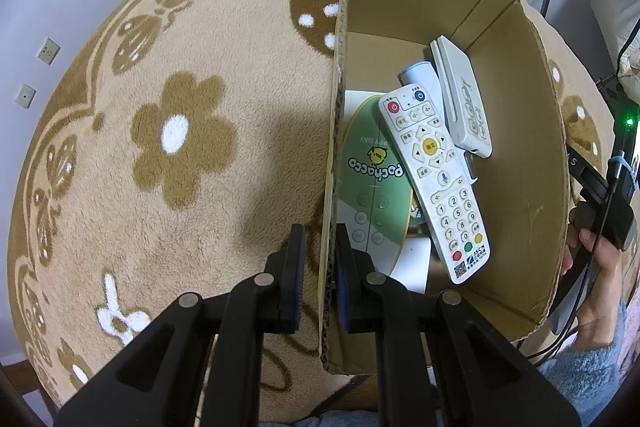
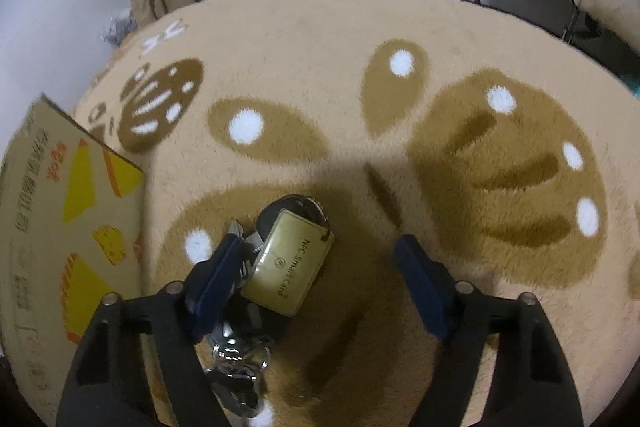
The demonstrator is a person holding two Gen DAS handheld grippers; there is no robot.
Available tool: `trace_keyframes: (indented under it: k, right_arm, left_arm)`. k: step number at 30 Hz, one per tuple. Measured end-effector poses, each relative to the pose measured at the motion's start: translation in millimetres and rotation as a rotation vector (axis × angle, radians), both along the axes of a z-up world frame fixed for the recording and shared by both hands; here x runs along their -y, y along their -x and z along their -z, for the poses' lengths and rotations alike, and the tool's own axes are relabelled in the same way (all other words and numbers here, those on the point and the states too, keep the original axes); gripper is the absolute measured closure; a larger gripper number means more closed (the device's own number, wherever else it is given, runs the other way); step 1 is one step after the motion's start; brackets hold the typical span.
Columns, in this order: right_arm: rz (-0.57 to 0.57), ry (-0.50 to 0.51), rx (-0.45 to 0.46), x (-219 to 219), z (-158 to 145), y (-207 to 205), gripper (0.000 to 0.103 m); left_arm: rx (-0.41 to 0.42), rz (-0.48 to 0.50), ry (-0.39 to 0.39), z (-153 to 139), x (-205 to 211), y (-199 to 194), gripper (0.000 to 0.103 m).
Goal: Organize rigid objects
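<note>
While the soft rug lies wide and bare on the left of the left wrist view, the cardboard box fills the right side. At the bottom middle, the left gripper is pinched tight on the box's thin near wall. Inside lie a white remote, a smaller white remote and a green card. In the right wrist view, the right gripper stands wide apart low in the frame. A bunch of keys with a gold tag lies between its fingers, by the left one.
</note>
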State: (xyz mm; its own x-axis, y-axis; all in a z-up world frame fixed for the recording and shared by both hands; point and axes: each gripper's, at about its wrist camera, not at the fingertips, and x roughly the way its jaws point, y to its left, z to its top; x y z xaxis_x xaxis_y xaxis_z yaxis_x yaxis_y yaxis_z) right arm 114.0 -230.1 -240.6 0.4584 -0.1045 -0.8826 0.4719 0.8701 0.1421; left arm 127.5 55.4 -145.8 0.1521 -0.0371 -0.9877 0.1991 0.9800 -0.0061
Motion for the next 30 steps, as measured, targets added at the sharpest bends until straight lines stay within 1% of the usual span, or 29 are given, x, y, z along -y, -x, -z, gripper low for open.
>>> trace_keyframes:
  k: [2,3,4,6,9,13,19,23,26,30]
  right_arm:
    - [0.006,-0.005,-0.006,-2.0,-0.9,-0.5,0.030]
    - [0.005,-0.006,-0.012,-3.3,-2.2,-0.5,0.039]
    - [-0.001,-0.006,-0.015,-4.3,-4.1,-0.5,0.052]
    - [-0.013,-0.031,-0.018,-3.3,-5.1,0.3,0.072]
    - [0.010,-0.056,0.008,-0.2,-3.5,3.4,0.072]
    - [0.017,-0.047,0.015,-1.9,-4.3,4.4,0.072]
    - [0.023,-0.061,0.043,0.7,-14.1,10.2,0.072]
    - [0.026,-0.073,0.099,2.4,-33.0,14.5,0.072]
    - [0.022,-0.082,0.161,3.2,-53.3,17.8,0.072]
    - [-0.013,-0.093,0.233,-1.5,-82.6,18.3,0.072]
  left_arm:
    - [0.001,0.001,-0.003,0.7,1.2,0.7,0.089]
    - [0.001,0.001,-0.003,1.0,1.6,0.8,0.089]
    - [0.000,0.000,-0.003,1.2,1.2,1.0,0.089]
    - [0.001,0.001,-0.003,1.4,1.6,1.1,0.089]
    - [0.001,0.001,-0.004,1.1,1.5,0.8,0.089]
    - [0.000,0.001,-0.003,1.2,1.5,0.7,0.089]
    - [-0.001,0.001,-0.002,1.1,1.7,0.5,0.089]
    - [-0.001,-0.001,0.000,1.1,0.9,0.0,0.089]
    - [-0.002,-0.002,0.002,0.5,1.1,0.0,0.089]
    - [-0.002,-0.001,0.000,0.2,1.1,0.3,0.089]
